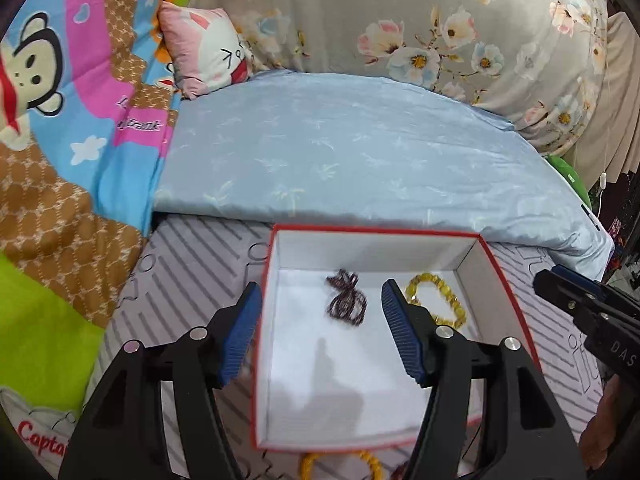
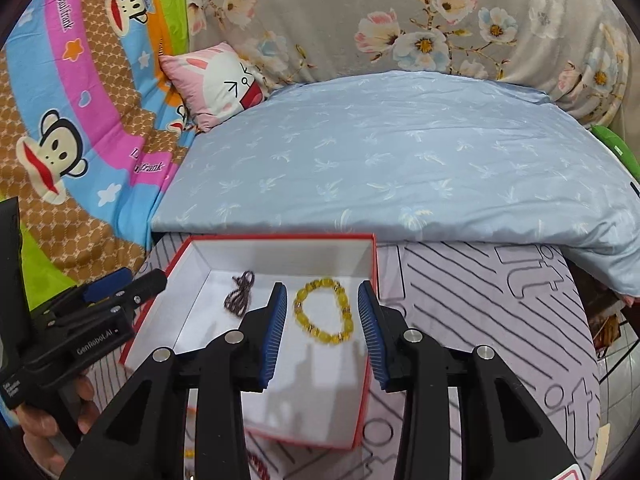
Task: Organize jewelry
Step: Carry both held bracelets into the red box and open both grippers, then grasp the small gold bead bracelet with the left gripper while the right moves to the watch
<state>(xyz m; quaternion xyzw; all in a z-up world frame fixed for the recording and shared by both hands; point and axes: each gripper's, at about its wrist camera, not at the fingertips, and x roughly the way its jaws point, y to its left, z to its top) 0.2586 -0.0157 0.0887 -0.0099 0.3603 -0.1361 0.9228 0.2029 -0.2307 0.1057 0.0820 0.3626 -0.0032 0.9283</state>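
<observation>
left gripper [image 1: 320, 322]: its two blue-padded fingers stand wide apart with nothing between them, hovering over the near-left part of the box; in the right wrist view it shows at the left edge, held in a hand [image 2: 48, 420].
right gripper [image 2: 322, 326]: fingers spread wide and empty, poised above the yellow bracelet; in the left wrist view only its tip shows at the right edge, just outside the box's right wall.
box [image 1: 468, 258]: open, red outside and white inside, sitting on the striped grey sheet [image 1: 200, 256] in front of the folded blue blanket [image 1: 360, 152].
yellow bracelet [image 2: 324, 314]: a ring of amber-yellow beads lying flat on the box floor, toward the far right corner.
dark bead string [image 1: 346, 298]: a bunched purple-brown strand on the box floor, left of the yellow bracelet and apart from it.
orange bracelet [image 1: 340, 466]: lies on the sheet just outside the box's near wall, partly cut off by the frame.
background: a cartoon monkey quilt [image 1: 80, 120] on the left, a pink bunny pillow [image 2: 224, 80], and a grey flowered cover [image 1: 440, 20] behind.
</observation>
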